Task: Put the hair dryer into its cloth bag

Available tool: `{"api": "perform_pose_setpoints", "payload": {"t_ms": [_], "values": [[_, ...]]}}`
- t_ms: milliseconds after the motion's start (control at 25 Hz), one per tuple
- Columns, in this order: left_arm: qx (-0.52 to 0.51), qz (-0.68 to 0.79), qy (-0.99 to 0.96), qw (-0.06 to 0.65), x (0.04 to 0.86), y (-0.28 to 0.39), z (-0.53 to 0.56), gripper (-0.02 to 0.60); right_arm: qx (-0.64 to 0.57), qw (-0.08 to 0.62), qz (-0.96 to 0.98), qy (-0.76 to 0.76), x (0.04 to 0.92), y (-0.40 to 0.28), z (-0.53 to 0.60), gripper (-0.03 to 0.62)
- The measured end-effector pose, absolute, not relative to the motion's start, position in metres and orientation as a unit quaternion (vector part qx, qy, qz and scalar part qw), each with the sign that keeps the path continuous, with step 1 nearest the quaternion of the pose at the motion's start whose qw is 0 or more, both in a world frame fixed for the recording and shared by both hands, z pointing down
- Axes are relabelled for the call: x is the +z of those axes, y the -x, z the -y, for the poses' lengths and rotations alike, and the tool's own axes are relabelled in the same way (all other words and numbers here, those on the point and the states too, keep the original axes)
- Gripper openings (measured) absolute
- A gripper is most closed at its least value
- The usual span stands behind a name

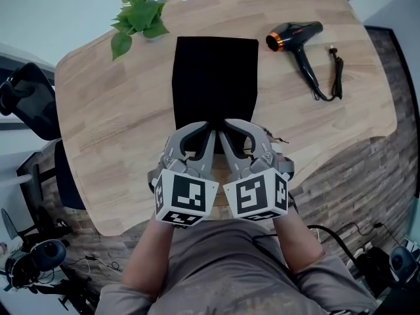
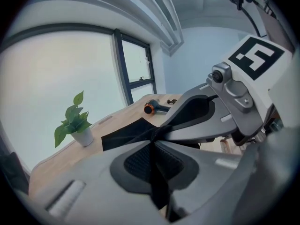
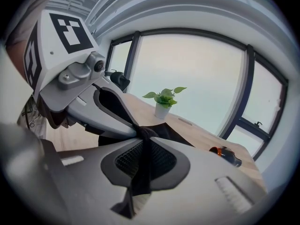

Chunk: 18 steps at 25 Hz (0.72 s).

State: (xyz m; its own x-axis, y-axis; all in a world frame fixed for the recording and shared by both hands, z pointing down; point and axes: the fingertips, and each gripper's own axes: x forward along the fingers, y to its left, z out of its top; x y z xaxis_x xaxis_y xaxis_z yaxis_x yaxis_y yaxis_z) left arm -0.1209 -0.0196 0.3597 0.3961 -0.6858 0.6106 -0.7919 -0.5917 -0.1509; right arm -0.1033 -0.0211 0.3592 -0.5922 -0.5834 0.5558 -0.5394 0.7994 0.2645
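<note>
A rounded wooden tabletop (image 1: 98, 110) is sitting over a brick-patterned floor (image 1: 367, 169), and tall windows (image 3: 197, 74) are lining the room beyond both grippers. The black cloth bag (image 1: 215, 77) is lying flat straight ahead of the grippers, its long axis running away from them. The hair dryer (image 1: 298, 38) is resting well ahead and to the right of the right gripper (image 1: 233, 126), apart from the bag. Its orange-ringed nozzle is pointing left and its handle is slanting back toward the near right, cord (image 1: 336, 71) trailing beside it. A potted plant (image 1: 139, 12) is standing far ahead of the left gripper (image 1: 200, 128). Both grippers are angling downward side by side, each pinching the bag's near edge.
</note>
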Motion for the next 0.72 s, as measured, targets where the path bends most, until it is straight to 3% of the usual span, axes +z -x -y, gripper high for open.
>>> {"api": "perform_pose_setpoints", "payload": {"t_ms": [120, 400, 720], "values": [[0.323, 0.442, -0.833, 0.084, 0.356, 0.120, 0.021, 0.014, -0.030, 0.317, 0.892, -0.321, 0.354, 0.104, 0.022, 0.056], [0.333, 0.435, -0.834, 0.070, 0.336, 0.123, 0.033, 0.014, -0.029, 0.318, 0.895, -0.313, 0.337, 0.105, 0.013, 0.161], [0.342, 0.421, -0.838, 0.052, 0.313, 0.112, 0.043, 0.015, -0.021, 0.342, 0.878, -0.334, 0.342, 0.087, 0.004, 0.161]]}}
